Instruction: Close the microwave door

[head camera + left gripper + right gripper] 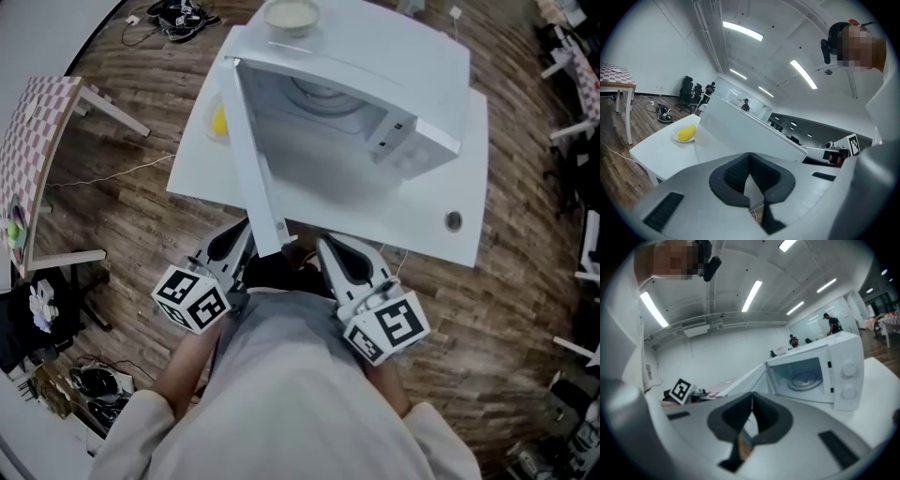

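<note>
Far left in the head view a checkered table (42, 131) is standing on the wood floor (122, 225), well apart from the white counter (403, 211). On the counter's left side a small plate (214, 122) is sitting w/ a yellow food item (219, 122) on it, can't tell which food exactly. The left gripper view is showing it too (686, 133), just left of the door.

The left gripper (230, 248) is hovering at the counter's near edge. Its fingers (731, 178) are pressed together at the tips w/ nothing between them, only white surface showing past them.

The microwave door (253, 159) is hanging wide open, hinged on the left side and sticking out toward the person. Its free end is sitting between the two grippers and just beside the left one. Can't tell if it's touching. In the left gripper view it's filling the middle as a big white panel (740, 131).

The microwave (375, 112) is sitting mid-counter w/ its cavity open and the glass turntable (323, 94) showing inside. A bowl (292, 14) is resting on top of it.

The right gripper (339, 258) is hanging right of the door end, fingers (726, 418) also closed tip to tip and holding nothing. Its cam is looking at the open microwave (820, 371) w/ two knobs (848, 369) on the front panel.

Further right a small round disc (453, 220) is lying on the counter, apart from the microwave.
</note>
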Tool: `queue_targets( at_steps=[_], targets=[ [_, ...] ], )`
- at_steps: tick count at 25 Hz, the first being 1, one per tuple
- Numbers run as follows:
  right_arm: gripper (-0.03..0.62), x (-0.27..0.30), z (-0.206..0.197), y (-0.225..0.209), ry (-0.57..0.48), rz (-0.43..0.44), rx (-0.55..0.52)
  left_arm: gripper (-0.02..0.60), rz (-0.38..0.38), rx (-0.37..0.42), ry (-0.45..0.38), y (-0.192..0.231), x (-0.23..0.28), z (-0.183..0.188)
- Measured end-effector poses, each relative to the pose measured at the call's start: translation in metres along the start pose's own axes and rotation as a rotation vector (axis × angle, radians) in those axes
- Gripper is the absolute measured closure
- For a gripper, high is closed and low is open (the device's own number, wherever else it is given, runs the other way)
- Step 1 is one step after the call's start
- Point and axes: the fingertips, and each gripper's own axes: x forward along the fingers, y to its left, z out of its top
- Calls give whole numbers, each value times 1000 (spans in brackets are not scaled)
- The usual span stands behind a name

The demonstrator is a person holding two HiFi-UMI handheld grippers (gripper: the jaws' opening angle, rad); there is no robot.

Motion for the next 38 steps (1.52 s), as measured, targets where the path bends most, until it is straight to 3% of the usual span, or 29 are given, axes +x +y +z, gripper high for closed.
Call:
queue_targets(
  at_steps=[38],
  targets=[
    [571,-21,13,-43,-31,-90,28,569,-116,5,64,-41,46,-4]
  ],
)
